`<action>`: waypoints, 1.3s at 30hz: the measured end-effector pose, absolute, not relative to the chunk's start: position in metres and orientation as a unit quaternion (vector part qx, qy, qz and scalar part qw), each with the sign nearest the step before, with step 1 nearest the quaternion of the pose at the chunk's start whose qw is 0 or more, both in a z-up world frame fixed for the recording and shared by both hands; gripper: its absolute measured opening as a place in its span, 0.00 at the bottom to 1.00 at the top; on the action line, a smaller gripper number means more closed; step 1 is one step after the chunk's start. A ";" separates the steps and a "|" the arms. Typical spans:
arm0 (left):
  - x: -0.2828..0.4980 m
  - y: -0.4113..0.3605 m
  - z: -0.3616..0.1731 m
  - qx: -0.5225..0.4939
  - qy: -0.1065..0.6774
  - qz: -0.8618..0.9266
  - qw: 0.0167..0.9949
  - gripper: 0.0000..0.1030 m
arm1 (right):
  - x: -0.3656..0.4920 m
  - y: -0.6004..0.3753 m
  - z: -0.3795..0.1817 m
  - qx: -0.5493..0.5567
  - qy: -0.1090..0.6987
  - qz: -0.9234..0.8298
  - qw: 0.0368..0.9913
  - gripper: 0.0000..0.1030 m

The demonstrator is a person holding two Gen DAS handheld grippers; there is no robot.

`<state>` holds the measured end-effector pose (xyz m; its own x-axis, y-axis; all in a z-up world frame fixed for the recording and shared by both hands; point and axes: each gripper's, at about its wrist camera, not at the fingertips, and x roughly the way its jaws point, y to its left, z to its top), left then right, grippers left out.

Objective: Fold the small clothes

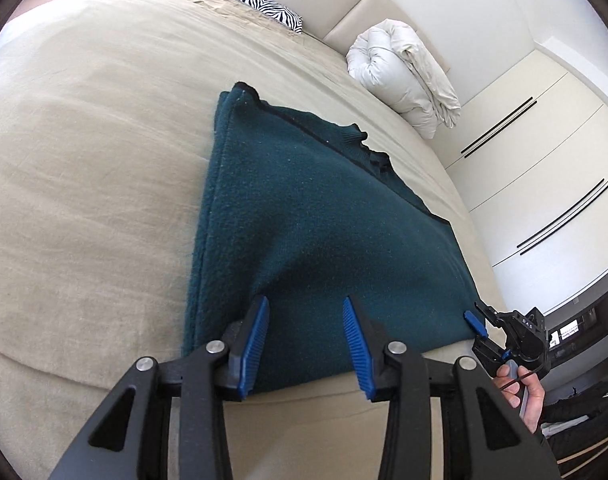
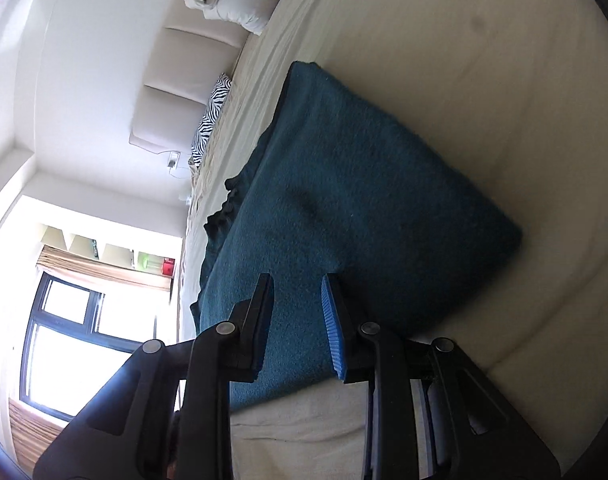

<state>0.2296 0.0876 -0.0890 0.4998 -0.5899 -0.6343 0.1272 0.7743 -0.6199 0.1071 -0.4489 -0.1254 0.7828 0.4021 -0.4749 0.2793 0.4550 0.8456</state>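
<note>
Two grippers: left gripper (image 1: 305, 344) fingers narrow, empty; right gripper (image 2: 297, 328) narrower, empty
Done: sweater (image 1: 304, 216) folded flat on bed (image 1: 84, 160)
Left: maybe final fold, from 6 o'clock edge

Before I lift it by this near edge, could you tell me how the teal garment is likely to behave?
The teal garment is thick knit lying folded in layers on the bed, so it will probably droop and the layers may slide apart. Its fuzzy surface should grip well rather than slip. It looks bulky, so likely heavier than a thin shirt.
</note>
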 end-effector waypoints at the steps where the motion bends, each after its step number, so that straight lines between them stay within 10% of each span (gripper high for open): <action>1: 0.227 0.096 -0.087 -0.259 0.448 -0.212 0.829 0.44 | 0.101 -0.459 -0.123 0.524 0.320 0.025 0.789 0.24; 6: 0.209 0.145 -0.064 -0.284 0.406 -0.168 0.852 0.76 | 0.078 -0.478 -0.103 0.519 0.299 0.000 0.801 0.40; 8: 0.214 0.160 -0.062 -0.310 0.401 -0.166 0.846 0.76 | 0.076 -0.470 -0.093 0.511 0.290 0.001 0.809 0.55; 35: 0.325 0.116 -0.110 -0.443 0.510 -0.244 0.696 0.76 | 0.285 -0.240 -0.057 0.445 0.445 0.280 0.726 0.56; 39: 0.331 0.117 -0.115 -0.457 0.510 -0.250 0.685 0.64 | 0.285 -0.226 -0.068 0.443 0.471 0.283 0.708 0.56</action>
<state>0.3307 0.1174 -0.1151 0.3559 -0.8078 -0.4700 -0.1236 0.4578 -0.8804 0.2849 -0.2261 -0.0682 0.3952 0.8189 -0.4162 0.0172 0.4463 0.8947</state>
